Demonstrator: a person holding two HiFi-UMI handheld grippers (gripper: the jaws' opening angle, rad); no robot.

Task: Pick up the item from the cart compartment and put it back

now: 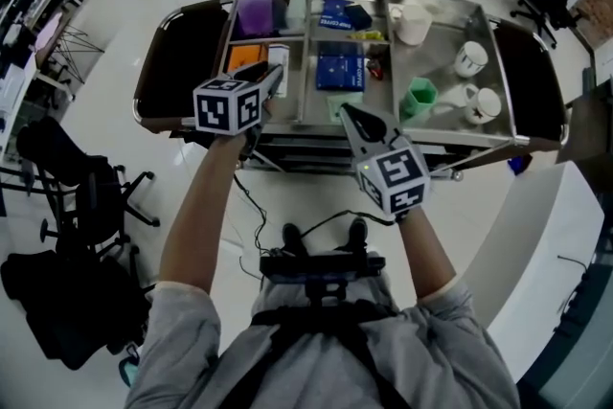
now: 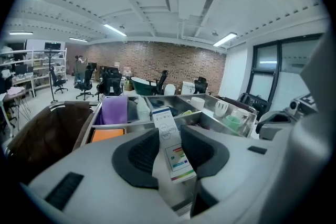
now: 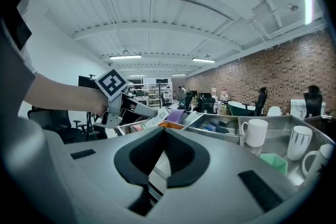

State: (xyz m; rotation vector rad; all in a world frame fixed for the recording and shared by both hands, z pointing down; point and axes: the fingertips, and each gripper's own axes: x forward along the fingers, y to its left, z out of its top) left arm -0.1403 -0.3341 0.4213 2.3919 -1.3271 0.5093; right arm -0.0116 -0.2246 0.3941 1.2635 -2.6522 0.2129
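from where i stand, the steel cart [image 1: 450,137] fills the space in front of the person, split into open bins; the near left bin [image 1: 287,105] looks like home for the thing in hand, with an orange item [image 1: 246,58] lying in it. the left gripper [image 2: 169,136] has its jaws clamped on a slim white box [image 2: 164,118], pads pressing both flat sides; the box pokes out past the tips and is held over that near left bin, just beside the orange item. the right gripper [image 3: 165,136] hangs by the cart's near rim around the middle, its jaws brought together on nothing.

my guess is that putting the box back is the step that matters here. to do it well i'd bring it low over the bare steel beside the orange item and keep it clear of the divider wall; i'd let its bottom edge settle before the jaws part, then draw straight back so the pads don't tip it. the right gripper is best kept off to the side.

hard to make out: from above, the marker cube covers the left jaws and much of the box, so i can't say whether the box touches the bin floor or hangs above it; the box's lower end is lost behind the gripper body; its print is too small to read.
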